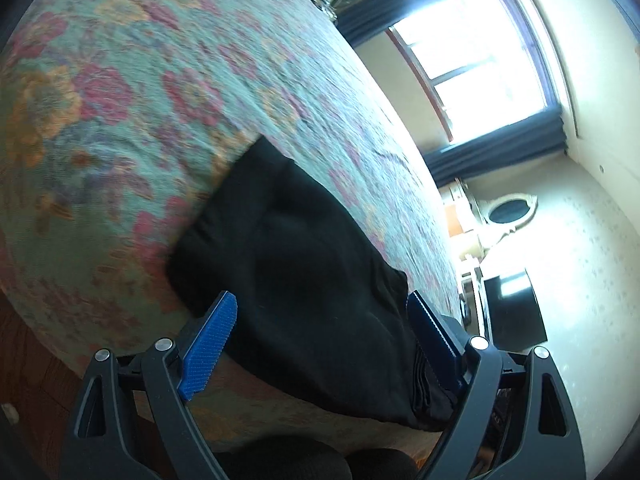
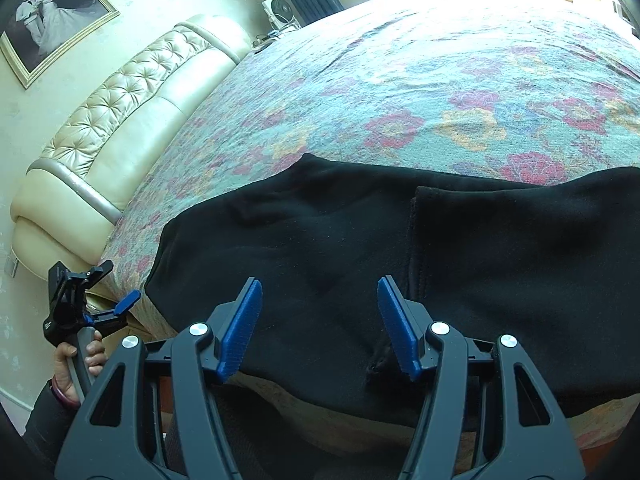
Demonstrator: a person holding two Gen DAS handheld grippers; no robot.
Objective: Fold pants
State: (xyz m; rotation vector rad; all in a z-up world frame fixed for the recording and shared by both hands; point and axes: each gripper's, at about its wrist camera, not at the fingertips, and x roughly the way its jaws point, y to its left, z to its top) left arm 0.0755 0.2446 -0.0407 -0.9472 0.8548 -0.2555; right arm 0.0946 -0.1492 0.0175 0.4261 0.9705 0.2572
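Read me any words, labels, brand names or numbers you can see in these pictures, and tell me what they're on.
No text can be read.
A small white mark on the body of the left gripper, seen from the right wrist: too small to read.
The framed picture, the black pants and the flowered bedspread carry no lettering.

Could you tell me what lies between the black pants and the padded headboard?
Only bare floral bedspread separates the black pants from the headboard, seen in the right wrist view.
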